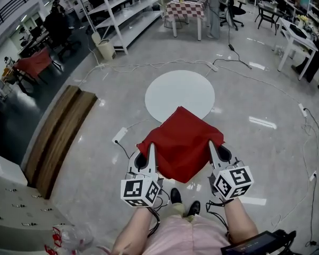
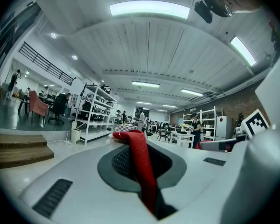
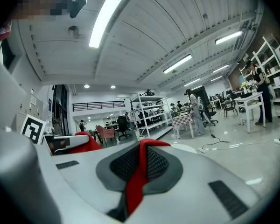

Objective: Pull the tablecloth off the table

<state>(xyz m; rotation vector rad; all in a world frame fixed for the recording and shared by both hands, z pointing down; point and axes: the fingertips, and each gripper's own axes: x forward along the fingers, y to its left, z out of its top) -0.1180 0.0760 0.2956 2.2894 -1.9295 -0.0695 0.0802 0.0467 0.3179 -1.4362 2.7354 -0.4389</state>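
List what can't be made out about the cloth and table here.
- Head view: round table's near rim, under the red tablecloth.
- Head view: whether the cloth's far corner touches the tabletop; seen from above only.
- Both gripper views: the cloth's hanging body, behind the shut jaws; only pinched folds show.

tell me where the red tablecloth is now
Head view, centre: the red tablecloth is held between the left gripper and right gripper, its far corner at the round white table.

Table [image 1: 173, 89] edge behind tablecloth [image 1: 181, 142], person [image 1: 189, 237] cropped
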